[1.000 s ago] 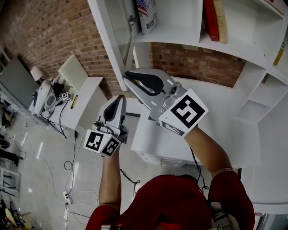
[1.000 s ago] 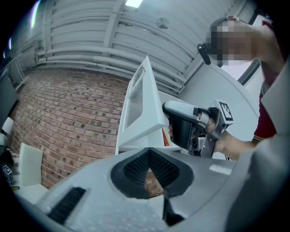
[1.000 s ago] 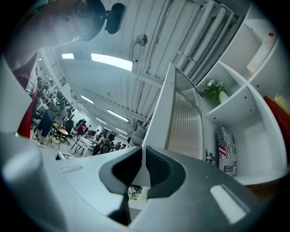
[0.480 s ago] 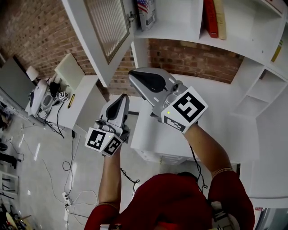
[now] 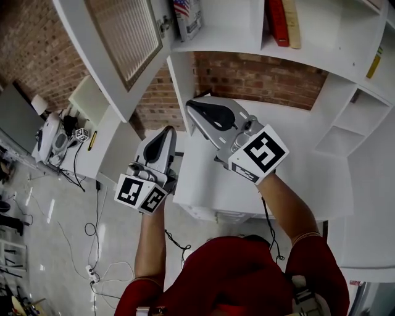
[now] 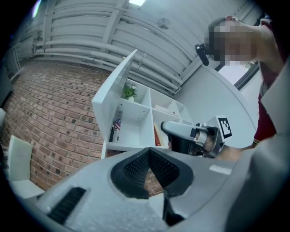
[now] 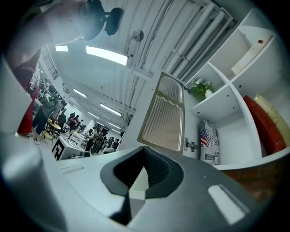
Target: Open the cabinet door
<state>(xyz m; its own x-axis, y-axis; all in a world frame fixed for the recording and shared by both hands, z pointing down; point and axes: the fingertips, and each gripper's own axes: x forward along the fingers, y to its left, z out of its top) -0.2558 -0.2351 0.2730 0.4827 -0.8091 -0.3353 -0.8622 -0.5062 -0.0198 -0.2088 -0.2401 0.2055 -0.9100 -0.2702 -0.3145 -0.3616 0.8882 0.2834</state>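
Note:
The white cabinet door (image 5: 117, 43) with a ribbed glass panel stands swung wide open at the upper left of the head view, hinged to the shelf unit (image 5: 228, 43). My right gripper (image 5: 196, 108) is shut and empty, below the open compartment and apart from the door. My left gripper (image 5: 165, 133) hangs lower and to the left, also shut on nothing. In the right gripper view the door (image 7: 165, 115) rises behind my right gripper (image 7: 144, 152). From the left gripper view I see the door (image 6: 113, 95) edge-on past my left gripper (image 6: 149, 152).
The open compartment holds a box with a flag print (image 5: 187, 18); a red book (image 5: 276, 21) stands in the compartment to its right. A white desk (image 5: 308, 160) lies under the shelves against a brick wall (image 5: 259, 74). A side table with devices (image 5: 92, 105) and floor cables (image 5: 92, 234) sit at the left.
The door has swung from nearly edge-on to wide open, leftwards in the head view. My right gripper has come away from it and dropped a little to the right.

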